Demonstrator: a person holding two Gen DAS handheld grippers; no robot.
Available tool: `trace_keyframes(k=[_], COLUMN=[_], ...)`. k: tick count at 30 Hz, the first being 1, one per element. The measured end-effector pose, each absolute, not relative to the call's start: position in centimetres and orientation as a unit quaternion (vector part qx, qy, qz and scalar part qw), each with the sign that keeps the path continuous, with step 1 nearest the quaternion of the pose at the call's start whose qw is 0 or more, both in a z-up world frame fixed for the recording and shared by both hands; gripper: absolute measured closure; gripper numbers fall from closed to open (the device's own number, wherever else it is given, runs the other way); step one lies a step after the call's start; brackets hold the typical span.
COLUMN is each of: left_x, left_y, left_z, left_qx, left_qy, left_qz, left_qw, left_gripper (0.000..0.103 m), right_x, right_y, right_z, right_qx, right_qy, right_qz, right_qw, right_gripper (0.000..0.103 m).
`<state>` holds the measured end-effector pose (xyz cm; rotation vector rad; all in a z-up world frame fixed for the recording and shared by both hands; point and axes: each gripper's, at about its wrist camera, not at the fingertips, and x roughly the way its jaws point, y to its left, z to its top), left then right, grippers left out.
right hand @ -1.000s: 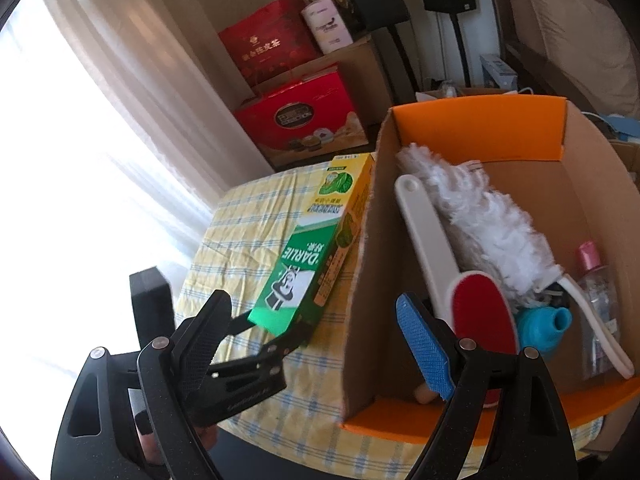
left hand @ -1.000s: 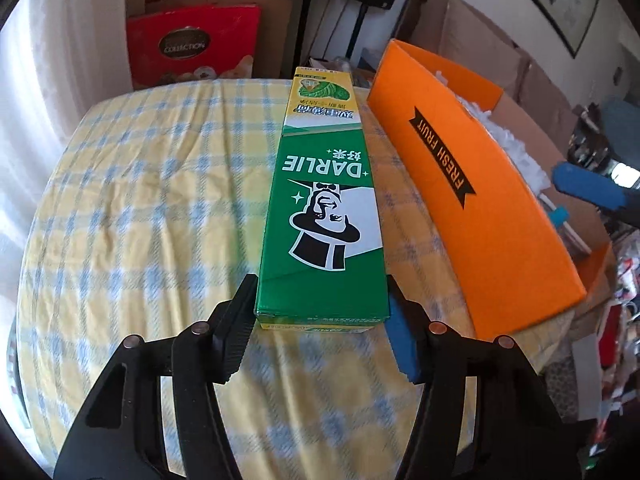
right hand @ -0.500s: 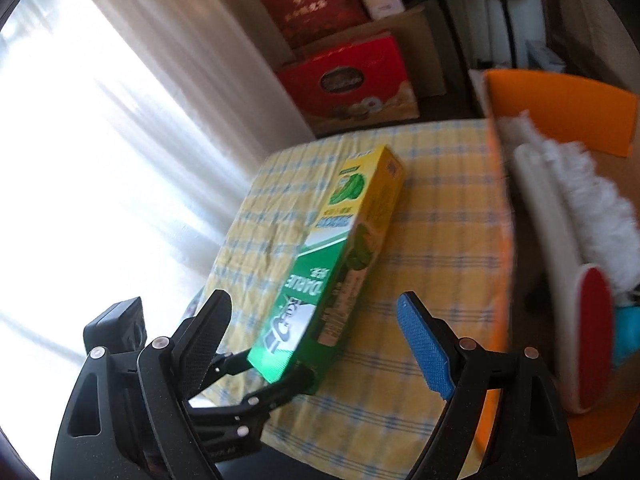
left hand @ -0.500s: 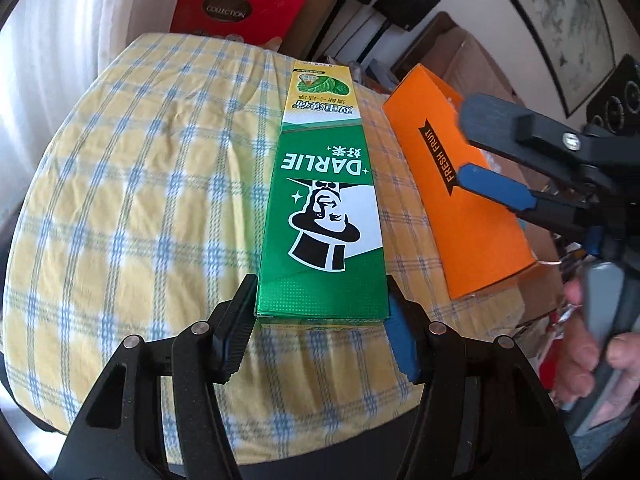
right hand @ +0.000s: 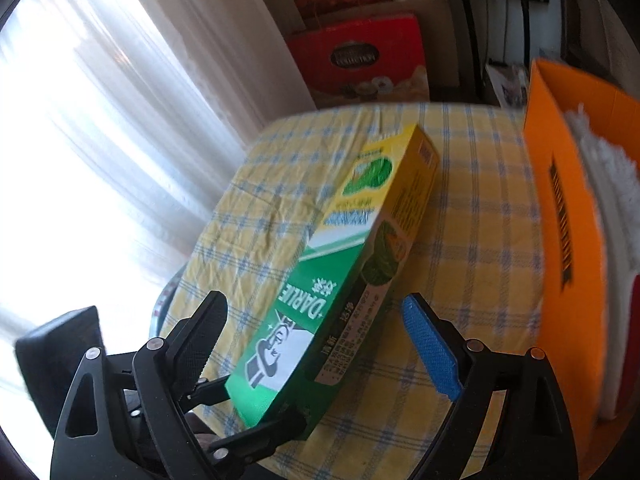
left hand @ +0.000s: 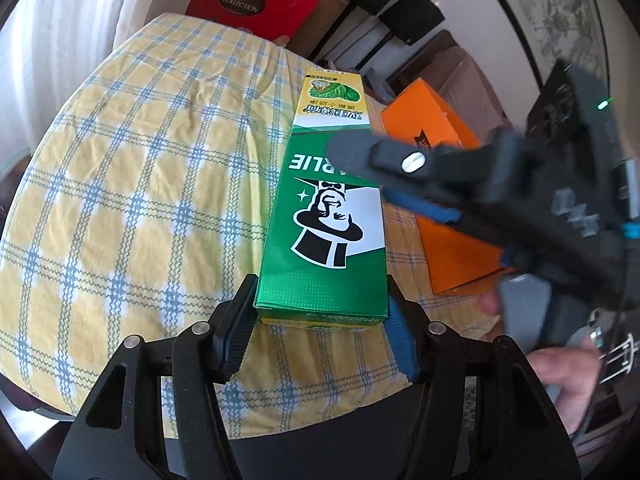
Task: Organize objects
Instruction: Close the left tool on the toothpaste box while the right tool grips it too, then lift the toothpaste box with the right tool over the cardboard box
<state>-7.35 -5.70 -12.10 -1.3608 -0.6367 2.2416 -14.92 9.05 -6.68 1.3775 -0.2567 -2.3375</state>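
A long green and yellow Darlie toothpaste box (left hand: 324,240) is held just above the checked tablecloth (left hand: 140,180). My left gripper (left hand: 320,300) is shut on its near end, one pad on each long side. In the right wrist view the same box (right hand: 348,280) lies slantwise between the wide fingers of my right gripper (right hand: 314,302). Those jaws are closing slightly, and neither pad touches the box. The left wrist view shows the right gripper (left hand: 360,172) blurred, reaching in from the right above the box's middle. The left gripper (right hand: 260,408) clamps the box's low end.
An orange cardboard box (right hand: 560,200) marked FRESH FRUIT stands on the table's right side with a white duster (right hand: 600,160) in it. Red gift boxes (right hand: 360,56) stand behind the table by a bright curtain (right hand: 100,140). A person's hand (left hand: 560,368) grips the right tool.
My right gripper swung left from over the orange box and sank until it straddles the toothpaste box. The left gripper rolled and shifted with the box, away from the orange box.
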Motion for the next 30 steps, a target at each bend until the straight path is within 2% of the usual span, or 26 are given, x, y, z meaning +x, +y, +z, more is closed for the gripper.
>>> trace_keyframes(k=[7, 12, 19, 30], left_x=[-6.9, -6.4, -5.4, -5.8], left_y=[-5.7, -5.6, -5.2, -1.6], left_z=[-12.2, -12.1, -11.4, -5.9], left_qx=[-0.484, -0.482, -0.479, -0.450], left_qy=[-0.234, -0.230, -0.220, -0.180], left_qz=[0.815, 0.819, 0.825, 0.846], left_qw=[0.217, 0.211, 0.205, 0.221], left_gripper=[0.047, 0.047, 0.049, 0.049], right_x=[-15.1, -15.4, -14.9, -14.4], right_y=[9.4, 9.8, 9.4, 12.1], right_z=[-9.5, -10.4, -9.5, -4.7], right_qx=[0.523, 0.533, 0.529, 0.490], right_qy=[-0.129, -0.165, -0.153, -0.155], right_qz=[-0.819, -0.799, -0.802, -0.823], right_qw=[0.199, 0.223, 0.233, 0.242], right_gripper=[0.015, 0.038, 0.042, 0.042])
